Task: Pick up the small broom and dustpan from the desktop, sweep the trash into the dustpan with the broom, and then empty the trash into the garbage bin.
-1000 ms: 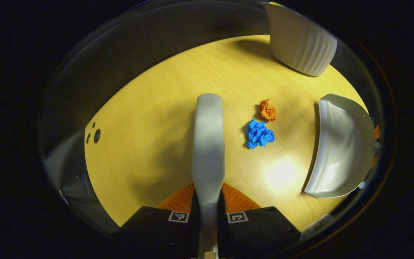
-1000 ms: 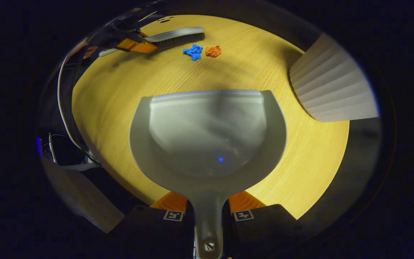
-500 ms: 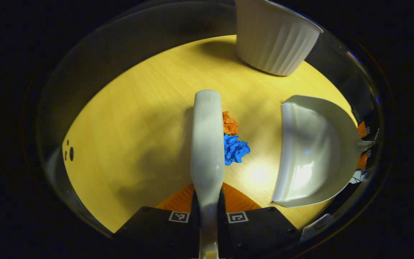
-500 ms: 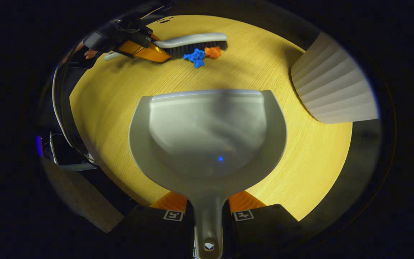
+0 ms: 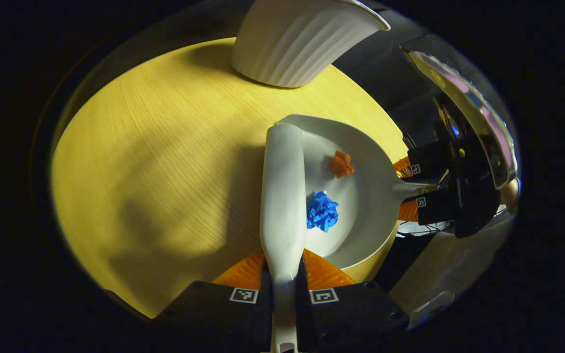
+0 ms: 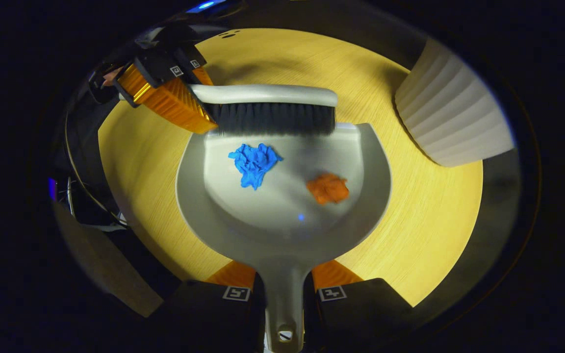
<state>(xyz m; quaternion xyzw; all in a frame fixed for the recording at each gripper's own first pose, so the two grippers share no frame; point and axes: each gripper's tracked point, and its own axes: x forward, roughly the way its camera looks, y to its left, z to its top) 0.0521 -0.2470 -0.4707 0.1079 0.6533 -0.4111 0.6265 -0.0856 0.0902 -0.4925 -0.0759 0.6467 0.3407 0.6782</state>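
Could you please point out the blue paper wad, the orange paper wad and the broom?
blue paper wad (image 6: 254,163), right gripper view, its middle.
orange paper wad (image 6: 329,188), right gripper view, its middle.
broom (image 6: 273,118), right gripper view, its bristles.

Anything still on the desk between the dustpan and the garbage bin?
No. In the right gripper view, only bare desktop lies between the dustpan and the white ribbed garbage bin. Both paper scraps lie inside the pan.

A dim recording booth: a round wooden bench under one lamp, dark walls, cables trailing beside it.
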